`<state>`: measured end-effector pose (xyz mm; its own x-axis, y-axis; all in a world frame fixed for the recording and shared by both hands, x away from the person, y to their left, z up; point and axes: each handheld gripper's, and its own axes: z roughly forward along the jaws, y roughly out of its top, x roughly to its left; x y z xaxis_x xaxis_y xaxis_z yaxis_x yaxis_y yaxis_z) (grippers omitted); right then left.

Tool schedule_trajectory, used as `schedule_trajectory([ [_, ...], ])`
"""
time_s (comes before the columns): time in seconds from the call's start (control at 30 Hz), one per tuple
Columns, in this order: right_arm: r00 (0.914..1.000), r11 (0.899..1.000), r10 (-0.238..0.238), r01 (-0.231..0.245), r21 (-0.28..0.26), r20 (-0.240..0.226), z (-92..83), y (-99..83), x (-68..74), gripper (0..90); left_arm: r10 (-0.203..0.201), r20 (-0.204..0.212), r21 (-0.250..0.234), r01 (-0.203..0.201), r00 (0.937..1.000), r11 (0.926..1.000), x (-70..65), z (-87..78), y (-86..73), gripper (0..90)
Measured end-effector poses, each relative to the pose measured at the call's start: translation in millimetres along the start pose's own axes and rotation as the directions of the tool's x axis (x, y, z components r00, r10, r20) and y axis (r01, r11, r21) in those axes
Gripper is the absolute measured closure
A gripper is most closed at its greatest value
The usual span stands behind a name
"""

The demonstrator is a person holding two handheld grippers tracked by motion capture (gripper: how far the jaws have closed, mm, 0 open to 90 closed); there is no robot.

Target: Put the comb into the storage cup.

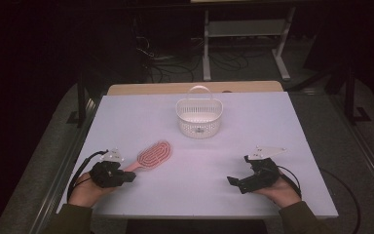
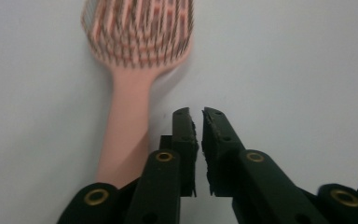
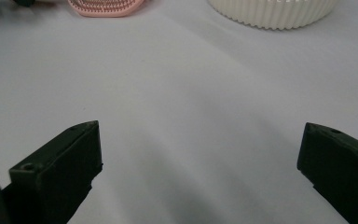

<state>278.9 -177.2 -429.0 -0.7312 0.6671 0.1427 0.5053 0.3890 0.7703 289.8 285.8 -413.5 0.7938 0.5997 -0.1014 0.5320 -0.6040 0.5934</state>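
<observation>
A pink hairbrush (image 1: 153, 155) lies bristles-up on the white table (image 1: 272, 122), its handle pointing toward the person's left hand. My left gripper (image 1: 132, 176) rests at the handle's end. In the left gripper view its jaws (image 2: 199, 122) are shut with only a thin slit between the pads, and the brush handle (image 2: 126, 135) lies just to their left, outside them. A white slotted basket (image 1: 199, 117) with an upright handle stands at the table's middle back. My right gripper (image 1: 237, 169) sits at the front right, wide open (image 3: 200, 140) over bare table, facing the brush head (image 3: 106, 7) and the basket (image 3: 272, 11).
The table's front edge runs just under both hands. A wooden board edge (image 1: 195, 87) shows behind the table. Beyond it are a white frame's legs (image 1: 207, 53) and cables on a dark floor.
</observation>
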Motion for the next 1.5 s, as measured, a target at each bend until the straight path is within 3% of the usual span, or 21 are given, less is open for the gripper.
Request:
schedule_trajectory([
  [0.27, 1.0000, 1.000, -0.003, 0.003, 0.003, -0.003, 0.9, 0.3, 0.1, 0.0, 0.039, 0.019, -0.129, -0.037, 0.9990, 0.9910, -6.9, 0.7, 13.2, 59.2],
  [0.3, 1.0000, 1.000, -0.003, 0.003, 0.003, -0.003, 0.9, 0.2, 0.1, 0.0, 0.043, 0.018, -0.150, -0.040, 0.9989, 0.9878, -7.5, 1.1, 15.2, 53.0],
  [0.37, 1.0000, 1.000, -0.003, 0.003, 0.003, -0.003, 0.9, 0.2, 0.1, 0.0, 0.049, 0.032, -0.193, -0.042, 0.9983, 0.9803, -7.9, 2.2, 19.0, 50.4],
  [0.5, 1.0000, 1.000, -0.003, 0.003, 0.002, -0.004, 0.8, 0.2, 0.1, 0.0, 0.065, 0.059, -0.247, -0.049, 0.9961, 0.9677, -7.9, 6.5, 25.1, 36.8],
  [0.63, 1.0000, 1.000, -0.005, 0.005, 0.003, -0.004, 1.0, 0.2, 0.0, 0.0, 0.099, 0.065, -0.263, -0.079, 0.9930, 0.9616, -11.2, 13.3, 30.2, 28.4],
  [0.8, 1.0000, 1.000, -0.007, 0.007, 0.002, -0.004, 1.0, 0.1, 0.2, 0.0, 0.134, 0.056, -0.274, -0.113, 0.9894, 0.9550, -15.9, 22.9, 36.0, 11.5],
  [0.83, 1.0000, 1.000, -0.006, 0.006, 0.000, -0.004, 0.9, -0.1, 0.2, 0.0, 0.136, 0.056, -0.278, -0.116, 0.9891, 0.9537, -16.3, 24.1, 36.7, 4.2],
  [0.9, 1.0000, 1.000, -0.001, 0.001, -0.002, -0.005, 0.7, -0.4, 0.2, 0.0, 0.144, 0.064, -0.289, -0.120, 0.9875, 0.9497, -17.1, 25.4, 37.2, 0.1],
  [1.03, 1.0000, 1.000, 0.000, 0.000, -0.002, -0.003, 0.6, -0.8, -0.4, 0.0, 0.154, 0.063, -0.296, -0.129, 0.9861, 0.9466, -17.8, 26.0, 37.0, 0.0],
  [1.5, 1.0000, 1.000, -0.002, 0.002, -0.007, -0.003, 1.5, -2.2, -0.9, 0.0, 0.148, 0.067, -0.296, -0.122, 0.9867, 0.9472, -17.5, 24.3, 36.9, 0.0],
])
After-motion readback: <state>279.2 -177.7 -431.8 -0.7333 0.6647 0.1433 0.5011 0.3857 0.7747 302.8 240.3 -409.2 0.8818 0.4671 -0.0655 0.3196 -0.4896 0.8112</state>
